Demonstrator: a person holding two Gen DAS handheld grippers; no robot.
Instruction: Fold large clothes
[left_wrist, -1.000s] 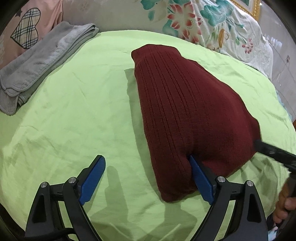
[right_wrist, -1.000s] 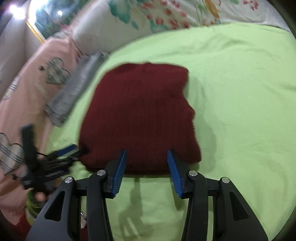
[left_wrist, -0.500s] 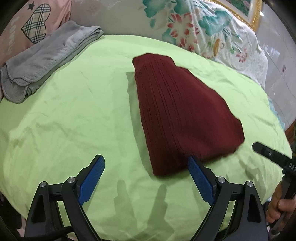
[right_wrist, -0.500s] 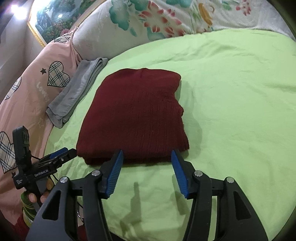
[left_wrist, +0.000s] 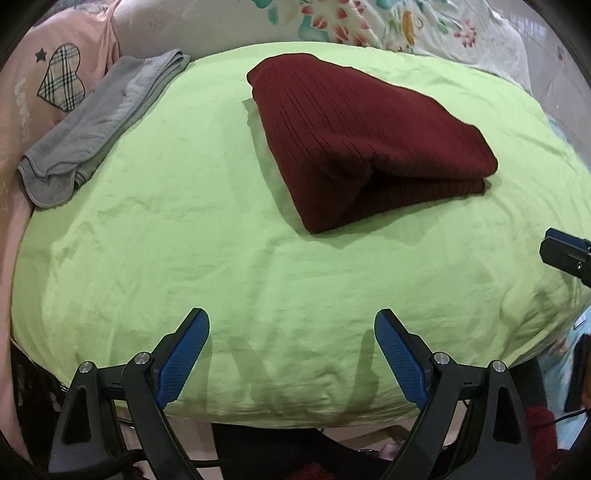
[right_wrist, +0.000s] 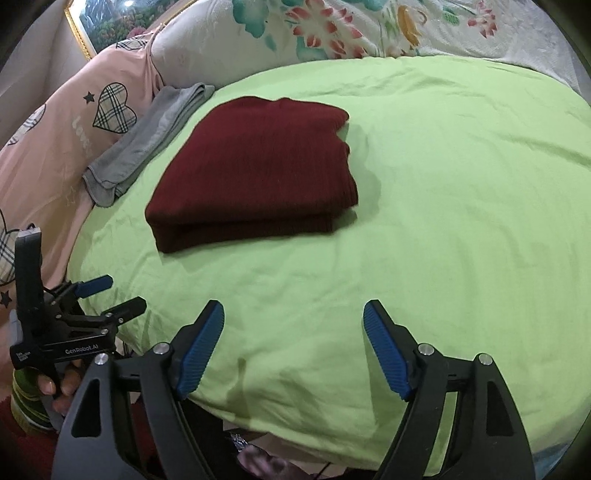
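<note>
A dark red ribbed sweater (left_wrist: 362, 136) lies folded into a thick rectangle on the green bedsheet (left_wrist: 184, 240); it also shows in the right wrist view (right_wrist: 258, 170). My left gripper (left_wrist: 291, 354) is open and empty, hovering over the sheet's near edge, well short of the sweater. My right gripper (right_wrist: 293, 343) is open and empty, also back from the sweater. The left gripper shows in the right wrist view (right_wrist: 107, 291) at the lower left, held in a hand.
A folded grey towel (left_wrist: 103, 122) lies at the sheet's left edge, against a pink pillow with plaid hearts (left_wrist: 44, 85). A floral white pillow (right_wrist: 332, 29) lies behind. The bed's near edge (left_wrist: 295, 413) drops off just below the grippers.
Both grippers have pulled back from the sweater toward the bed's near edge. The left gripper's finger no longer touches the sweater. The right gripper has opened wider. The sweater rests folded.
</note>
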